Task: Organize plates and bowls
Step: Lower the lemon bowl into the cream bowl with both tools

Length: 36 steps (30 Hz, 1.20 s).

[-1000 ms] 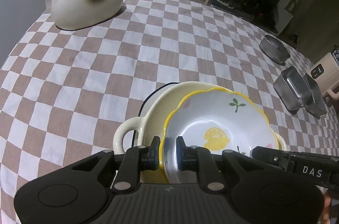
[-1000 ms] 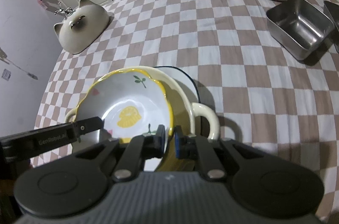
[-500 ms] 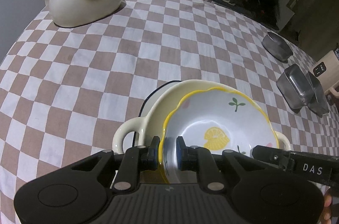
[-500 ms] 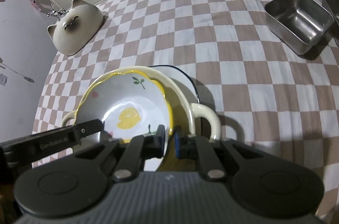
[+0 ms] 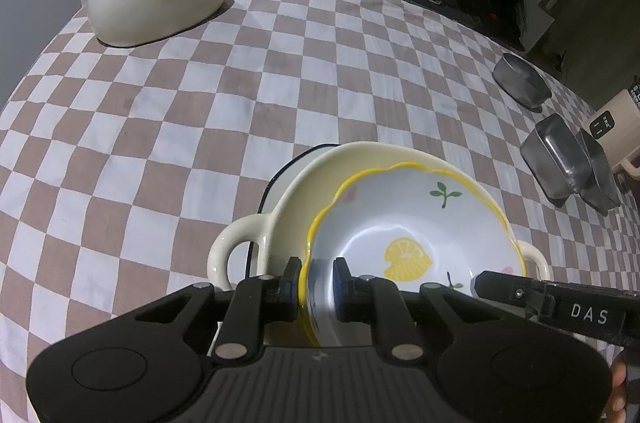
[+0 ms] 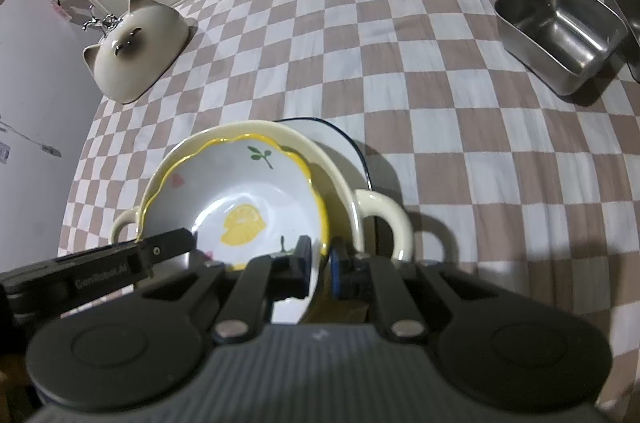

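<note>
On the checkered table (image 5: pixel 280 71) a cream two-handled dish (image 5: pixel 304 191) sits on a dark-rimmed plate (image 6: pixel 344 143). Inside it rests the lemon bowl (image 5: pixel 412 235) — the left claw (image 5: pixel 316 281) and right claw (image 6: pixel 318 263) each pinch its rim on opposite sides.

A checkered tablecloth (image 5: pixel 280 63) carries a cat-shaped bowl (image 5: pixel 160 3), steel containers (image 6: pixel 560 31), and a plate (image 6: pixel 344 147).

The near rim of the lemon bowl (image 5: pixel 416 235) is disappearing behind the left hand-held gripper (image 5: pixel 316 277) — likewise in the right wrist view. The navy-rimmed plate (image 6: pixel 340 143) is showing only an edge, the cream two-handled dish (image 6: pixel 360 199) covering the rest.
</note>
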Motion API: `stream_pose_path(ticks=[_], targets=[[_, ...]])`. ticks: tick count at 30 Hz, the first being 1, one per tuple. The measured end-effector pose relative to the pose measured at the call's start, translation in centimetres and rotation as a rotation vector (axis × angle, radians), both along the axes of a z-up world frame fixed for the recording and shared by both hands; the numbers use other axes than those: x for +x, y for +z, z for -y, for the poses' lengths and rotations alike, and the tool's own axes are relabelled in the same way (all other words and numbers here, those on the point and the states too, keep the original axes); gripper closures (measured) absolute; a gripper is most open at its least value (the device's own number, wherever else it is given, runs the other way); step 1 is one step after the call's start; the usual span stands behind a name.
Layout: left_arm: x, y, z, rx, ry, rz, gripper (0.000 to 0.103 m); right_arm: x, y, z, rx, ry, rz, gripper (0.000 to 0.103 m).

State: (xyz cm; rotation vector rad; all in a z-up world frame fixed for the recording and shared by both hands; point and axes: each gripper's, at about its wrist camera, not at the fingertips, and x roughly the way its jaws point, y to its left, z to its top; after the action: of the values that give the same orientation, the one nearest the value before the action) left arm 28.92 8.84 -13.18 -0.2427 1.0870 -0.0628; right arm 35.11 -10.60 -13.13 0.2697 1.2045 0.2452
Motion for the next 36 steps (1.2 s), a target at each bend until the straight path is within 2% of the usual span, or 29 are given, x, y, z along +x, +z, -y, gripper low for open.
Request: stream_pose_path(ticks=[11,19,26,29,32,36], targets=[[0.0,0.0,0.1,0.001,-0.009,-0.006,0.086,0.2,0.0,-0.1,-0.002,0.011,-0.009,0.085],[-0.2,0.1,0.3,-0.003,-0.027,-0.023,0.080,0.1,0.0,-0.1,0.009,0.013,-0.015,0.081],[-0.3,0.3,-0.1,-0.033,-0.017,-0.036,0.080,0.1,0.0,-0.1,0.009,0.015,-0.019,0.081],[-0.3,0.3,-0.1,-0.028,-0.015,-0.034,0.080,0.1,0.0,-0.1,0.008,0.015,-0.020,0.080],[-0.5,0.8,-0.2,-0.018,-0.010,-0.016,0.074,0.1,0.1,-0.1,0.017,0.012,-0.016,0.080],[-0.8,1.3,-0.6,-0.031,-0.007,-0.001,0.074,-0.1,0.5,0.1,0.015,0.010,-0.004,0.077]])
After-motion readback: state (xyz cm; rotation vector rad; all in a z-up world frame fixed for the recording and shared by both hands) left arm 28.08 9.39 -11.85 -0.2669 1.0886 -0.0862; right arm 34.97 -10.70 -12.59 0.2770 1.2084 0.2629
